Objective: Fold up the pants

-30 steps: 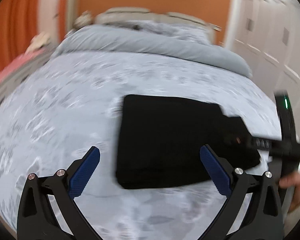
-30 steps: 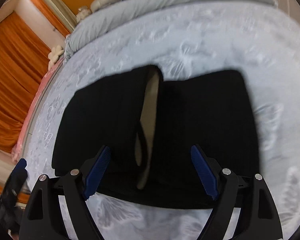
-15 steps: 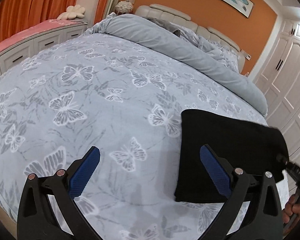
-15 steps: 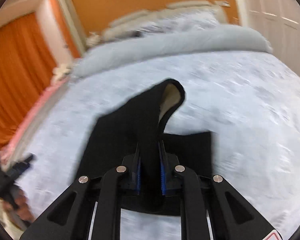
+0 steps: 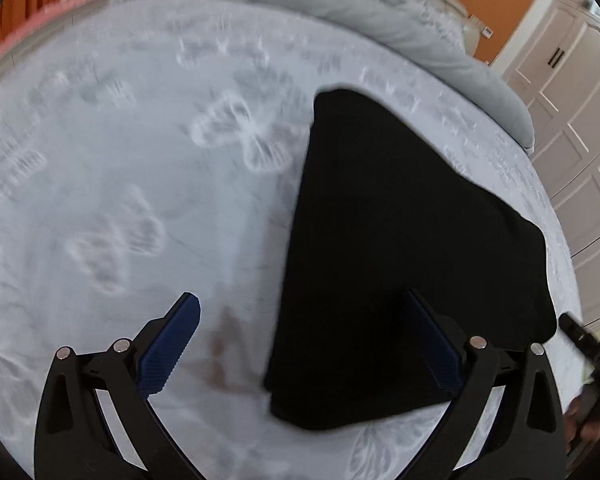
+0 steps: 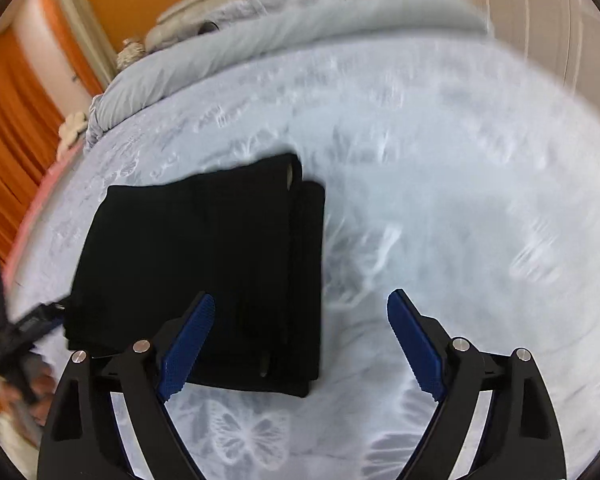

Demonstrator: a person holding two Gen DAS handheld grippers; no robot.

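Both claws spread, left claw (image 5: 310, 344), right claw (image 6: 300, 344), folded pants (image 6: 204, 276) flat

Black left tool (image 5: 312, 344) and right tool (image 6: 302, 344), ribbed blue pads, silver screws

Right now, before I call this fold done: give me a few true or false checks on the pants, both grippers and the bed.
1. The black pants lie folded on the butterfly bedspread. True.
2. The right gripper is shut on cloth. False: its jaws stand wide apart, holding nothing.
3. The left gripper is open. True.
4. The pants hang over the bed's edge. False: they rest flat on the bedspread.
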